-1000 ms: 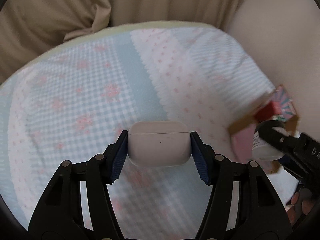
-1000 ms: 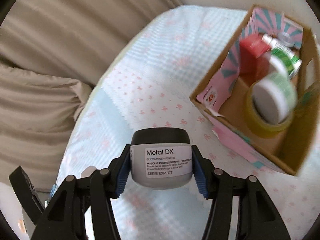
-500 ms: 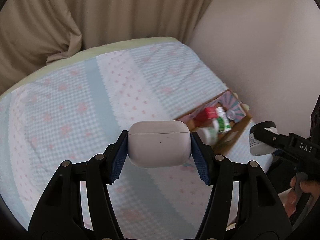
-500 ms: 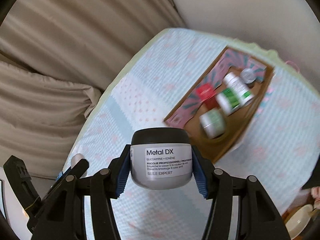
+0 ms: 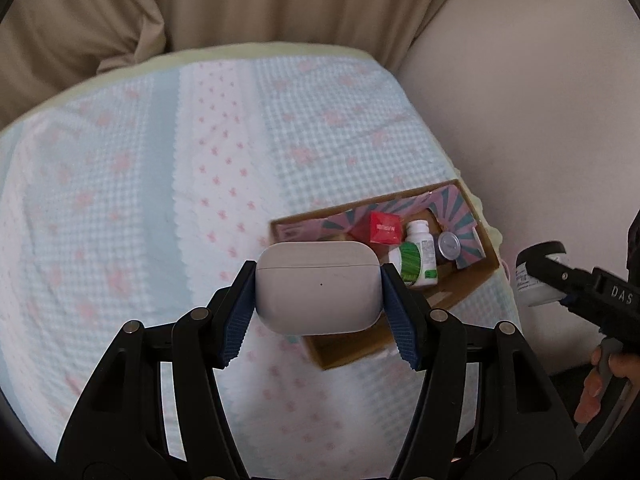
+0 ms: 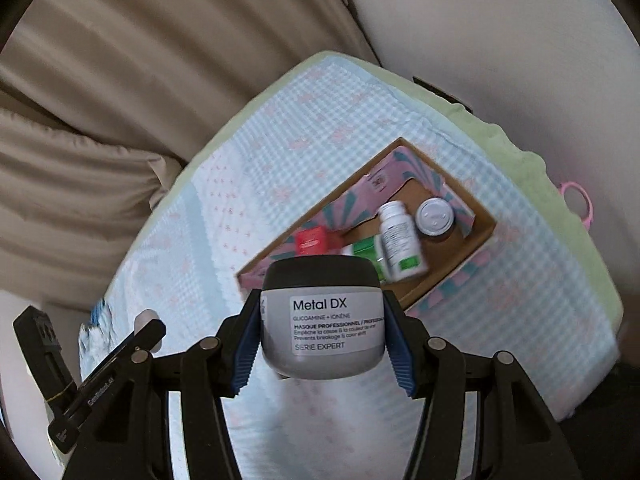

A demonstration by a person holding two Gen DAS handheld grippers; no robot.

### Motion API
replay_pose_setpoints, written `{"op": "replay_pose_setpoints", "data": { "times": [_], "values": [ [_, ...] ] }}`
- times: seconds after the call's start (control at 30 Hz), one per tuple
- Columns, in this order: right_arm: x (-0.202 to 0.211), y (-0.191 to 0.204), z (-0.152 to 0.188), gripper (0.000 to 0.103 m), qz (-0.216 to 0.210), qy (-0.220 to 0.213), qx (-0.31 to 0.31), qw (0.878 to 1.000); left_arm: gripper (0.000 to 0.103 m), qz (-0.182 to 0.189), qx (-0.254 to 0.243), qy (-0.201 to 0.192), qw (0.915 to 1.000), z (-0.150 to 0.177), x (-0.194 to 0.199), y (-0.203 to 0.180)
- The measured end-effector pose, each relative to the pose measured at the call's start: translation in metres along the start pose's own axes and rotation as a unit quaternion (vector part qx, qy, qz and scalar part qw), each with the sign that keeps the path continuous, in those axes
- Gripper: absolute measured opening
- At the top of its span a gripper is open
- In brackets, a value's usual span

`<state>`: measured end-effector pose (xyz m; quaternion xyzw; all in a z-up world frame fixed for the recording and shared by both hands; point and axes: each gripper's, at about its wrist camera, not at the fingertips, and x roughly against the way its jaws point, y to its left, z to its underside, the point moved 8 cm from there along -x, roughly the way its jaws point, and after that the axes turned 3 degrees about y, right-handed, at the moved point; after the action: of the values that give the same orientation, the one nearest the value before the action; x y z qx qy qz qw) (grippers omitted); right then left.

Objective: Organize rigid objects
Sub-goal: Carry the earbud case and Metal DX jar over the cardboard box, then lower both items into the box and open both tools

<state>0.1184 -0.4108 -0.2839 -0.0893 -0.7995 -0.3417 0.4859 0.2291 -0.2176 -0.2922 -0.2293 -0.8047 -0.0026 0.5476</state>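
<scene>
The white earbud case [image 5: 318, 286] sits crosswise between the blue pads [image 5: 236, 320] of the left gripper [image 5: 318, 304], its lid seam level and facing the camera; the fingers clamp it by its two short ends, above the surface beneath. The grey jar [image 6: 322, 320] with a black lid and a white "Metal DX" label is pinched the same way in the right gripper [image 6: 322, 344], one blue pad [image 6: 244, 356] against each side of its body, label toward the camera.

Beyond the fingertips of both grippers lies an open cardboard box [image 5: 486, 246] with a pink and teal patterned lining. In the left wrist view the box is past the case and to the right of the fingers; in the right wrist view [image 6: 478, 234] it is straight ahead, partly hidden by the jar. Inside it are a red carton [image 5: 384, 228], a white bottle [image 5: 420, 248] with a green label lying on its side, another green and white container [image 5: 408, 262] next to it, and a small round silver-topped tin [image 5: 450, 245] at the far end.

The box rests on a bed [image 5: 120, 200] covered in a pale blue gingham cloth with pink flowers. Beige curtains [image 5: 260, 0] hang behind it and a plain wall [image 5: 540, 100] stands to the right. At the right edge of the left wrist view the right gripper shows with the jar, a person's hand [image 5: 604, 384] on its handle.
</scene>
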Motion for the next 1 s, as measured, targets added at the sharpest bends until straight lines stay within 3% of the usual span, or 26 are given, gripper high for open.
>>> {"op": "replay_pose_setpoints", "data": {
  "times": [0.2,0.53,0.9,0.93,1.0],
  "values": [
    [-0.042,-0.033,-0.019,0.053,0.002,0.049,0.031,0.998,0.057,-0.020,0.013,0.021,0.9995,-0.010,-0.051,-0.020],
    [-0.114,-0.041,-0.010,0.053,0.004,0.141,0.101,0.985,0.057,-0.061,0.019,0.084,0.9944,-0.017,-0.121,-0.016],
    [-0.149,-0.024,-0.002,0.053,-0.008,0.162,0.178,0.971,0.058,-0.079,0.003,0.127,0.9887,-0.019,-0.153,-0.010],
    [-0.152,-0.023,-0.001,0.053,-0.008,0.166,0.184,0.969,0.061,-0.081,0.002,0.132,0.9880,-0.018,-0.154,-0.009],
    [-0.156,-0.022,0.000,0.054,0.001,0.172,0.201,0.964,0.102,-0.079,0.005,0.135,0.9876,-0.018,-0.151,-0.008]
  ]
}}
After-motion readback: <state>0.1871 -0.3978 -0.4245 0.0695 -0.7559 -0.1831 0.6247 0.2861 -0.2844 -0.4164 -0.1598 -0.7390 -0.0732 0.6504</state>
